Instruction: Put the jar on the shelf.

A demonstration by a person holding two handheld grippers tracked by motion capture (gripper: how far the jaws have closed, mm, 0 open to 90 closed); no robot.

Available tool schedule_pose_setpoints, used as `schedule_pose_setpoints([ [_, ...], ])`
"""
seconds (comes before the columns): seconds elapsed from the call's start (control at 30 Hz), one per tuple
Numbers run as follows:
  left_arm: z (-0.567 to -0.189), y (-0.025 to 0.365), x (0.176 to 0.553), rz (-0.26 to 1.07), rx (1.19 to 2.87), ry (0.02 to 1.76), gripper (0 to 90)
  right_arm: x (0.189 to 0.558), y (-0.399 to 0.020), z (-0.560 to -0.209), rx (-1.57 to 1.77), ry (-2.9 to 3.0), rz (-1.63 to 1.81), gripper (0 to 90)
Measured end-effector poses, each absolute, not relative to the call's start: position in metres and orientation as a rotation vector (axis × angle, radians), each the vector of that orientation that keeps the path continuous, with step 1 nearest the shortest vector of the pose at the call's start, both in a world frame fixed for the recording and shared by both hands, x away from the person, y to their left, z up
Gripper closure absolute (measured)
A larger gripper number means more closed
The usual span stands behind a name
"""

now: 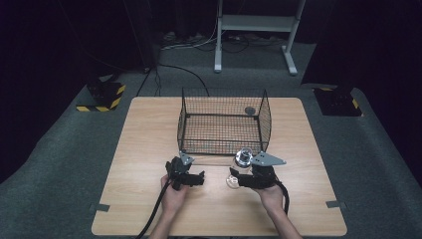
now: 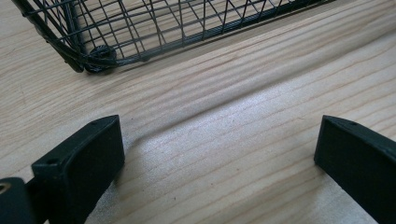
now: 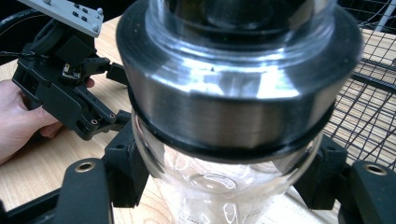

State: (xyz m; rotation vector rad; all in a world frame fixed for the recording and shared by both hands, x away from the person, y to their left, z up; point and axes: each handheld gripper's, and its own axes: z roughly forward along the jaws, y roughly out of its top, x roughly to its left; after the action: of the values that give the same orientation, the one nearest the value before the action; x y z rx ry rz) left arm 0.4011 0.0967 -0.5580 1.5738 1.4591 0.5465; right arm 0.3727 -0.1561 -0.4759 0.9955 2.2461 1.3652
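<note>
Dark room, grey carpet, pale wooden table (image 1: 149, 209).
Wire basket (image 1: 224, 124) at 12 o'clock; right gripper (image 1: 238, 181) clamps a glass jar (image 1: 242, 162) at 5 o'clock of the basket; left gripper (image 1: 200, 178) gapes empty.

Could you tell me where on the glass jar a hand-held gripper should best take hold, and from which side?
Grip the glass jar on its clear wall just below the metal collar, coming in level from the person's side. The jar stands upright, and the collar is wider than the neck, so it would likely stop a slip. The right hand-held gripper already clamps it there, beside the wire basket.
</note>
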Motion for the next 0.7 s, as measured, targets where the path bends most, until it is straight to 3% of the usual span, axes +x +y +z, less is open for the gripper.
schedule_pose_setpoints([
  [0.7, -0.5580, 0.0967, 0.4012, 0.547, 1.574, 1.459, 1.7, 0.3731, -0.1642, -0.4709, 1.023, 2.238, 1.371, 31.2],
])
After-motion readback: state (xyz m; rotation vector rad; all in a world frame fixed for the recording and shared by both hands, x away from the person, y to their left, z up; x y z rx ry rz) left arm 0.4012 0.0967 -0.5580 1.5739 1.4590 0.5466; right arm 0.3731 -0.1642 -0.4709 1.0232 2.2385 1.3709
